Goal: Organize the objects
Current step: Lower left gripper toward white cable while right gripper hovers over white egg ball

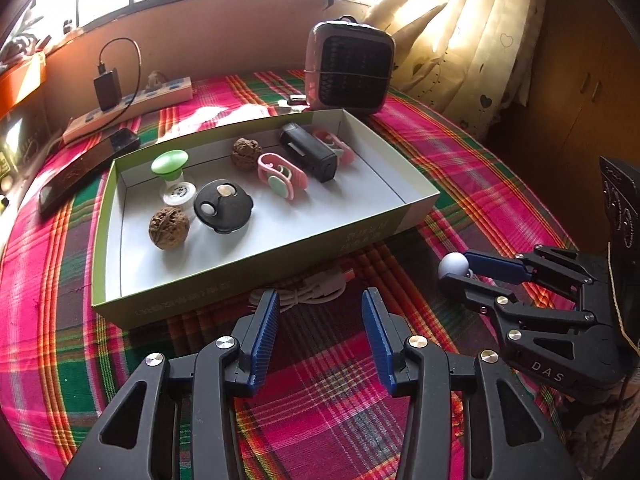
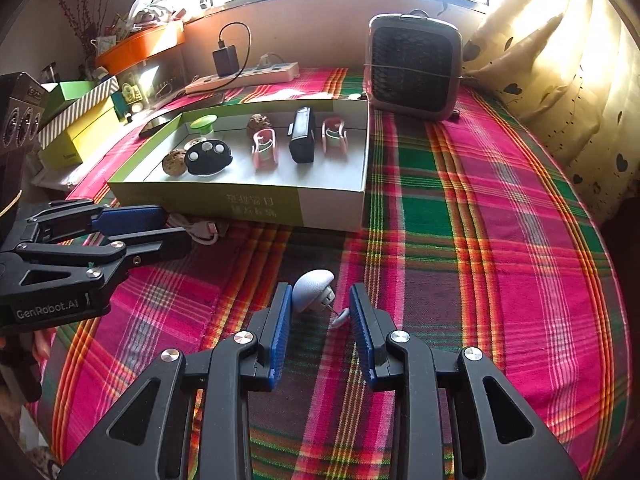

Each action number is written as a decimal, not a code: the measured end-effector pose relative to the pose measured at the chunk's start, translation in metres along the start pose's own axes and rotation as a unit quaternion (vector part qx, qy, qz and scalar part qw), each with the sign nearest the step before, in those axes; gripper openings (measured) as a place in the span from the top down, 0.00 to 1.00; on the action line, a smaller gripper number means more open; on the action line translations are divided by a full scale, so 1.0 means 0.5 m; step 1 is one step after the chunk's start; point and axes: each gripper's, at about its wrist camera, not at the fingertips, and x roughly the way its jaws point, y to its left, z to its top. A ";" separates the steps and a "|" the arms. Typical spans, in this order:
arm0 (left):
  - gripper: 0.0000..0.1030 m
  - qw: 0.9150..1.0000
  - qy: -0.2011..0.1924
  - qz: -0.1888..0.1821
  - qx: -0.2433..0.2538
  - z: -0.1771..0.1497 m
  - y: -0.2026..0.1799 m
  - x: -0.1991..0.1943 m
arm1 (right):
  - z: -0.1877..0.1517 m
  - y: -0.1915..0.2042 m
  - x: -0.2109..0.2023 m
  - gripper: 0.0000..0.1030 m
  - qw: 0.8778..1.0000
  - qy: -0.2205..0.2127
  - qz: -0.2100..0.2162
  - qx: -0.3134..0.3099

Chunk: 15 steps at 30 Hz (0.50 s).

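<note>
A shallow green-and-white box [image 1: 256, 268] [image 2: 256, 204] lies on the plaid cloth. It holds two walnuts [image 1: 169, 227], a green-topped knob [image 1: 170, 164], a black round device [image 1: 223, 206], two pink clips [image 1: 282, 176] and a black block [image 1: 308, 152]. My left gripper [image 1: 320, 308] [image 2: 176, 228] stands open with nothing between its fingers, just short of a coiled white cable [image 1: 308, 290] at the box's front wall. My right gripper [image 2: 320, 294] [image 1: 456, 270] is shut on a small white mushroom-shaped knob [image 2: 312, 288], held above the cloth right of the box.
A small grey fan heater [image 1: 348, 68] [image 2: 414, 64] stands behind the box. A power strip with a charger [image 1: 132, 104] and a dark flat device [image 1: 80, 172] lie at the back left. Cartons [image 2: 80, 120] are stacked at the left, and a curtain [image 1: 460, 40] hangs at the right.
</note>
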 end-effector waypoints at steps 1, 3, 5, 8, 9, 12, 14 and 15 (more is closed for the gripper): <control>0.60 1.000 0.003 -0.013 0.003 -0.002 -0.004 0.000 | 0.001 -0.002 0.001 0.70 1.000 0.000 -0.001 0.002; 0.60 0.999 0.009 -0.032 0.006 -0.007 -0.011 0.000 | 0.000 -0.005 0.000 0.70 1.000 0.000 -0.006 0.005; 0.60 0.999 0.006 -0.027 0.020 -0.012 -0.018 -0.004 | 0.000 -0.005 -0.001 0.70 1.000 0.000 -0.008 0.006; 0.60 0.999 -0.007 0.004 0.042 -0.008 -0.017 -0.009 | 0.000 -0.004 0.000 0.70 1.000 0.000 -0.011 0.005; 0.60 0.999 -0.008 0.011 0.045 -0.005 -0.013 -0.010 | -0.001 -0.004 0.000 0.70 1.000 0.000 -0.011 0.005; 0.60 0.998 -0.011 0.036 0.058 -0.003 -0.003 -0.007 | -0.002 -0.007 -0.001 0.70 1.000 0.000 -0.011 0.008; 0.60 0.997 -0.008 0.042 0.057 -0.001 0.005 -0.002 | -0.002 -0.006 -0.001 0.70 1.000 0.001 -0.012 0.008; 0.60 0.998 -0.005 0.039 0.056 0.000 0.008 0.001 | -0.002 -0.007 -0.001 0.70 1.000 0.001 -0.012 0.007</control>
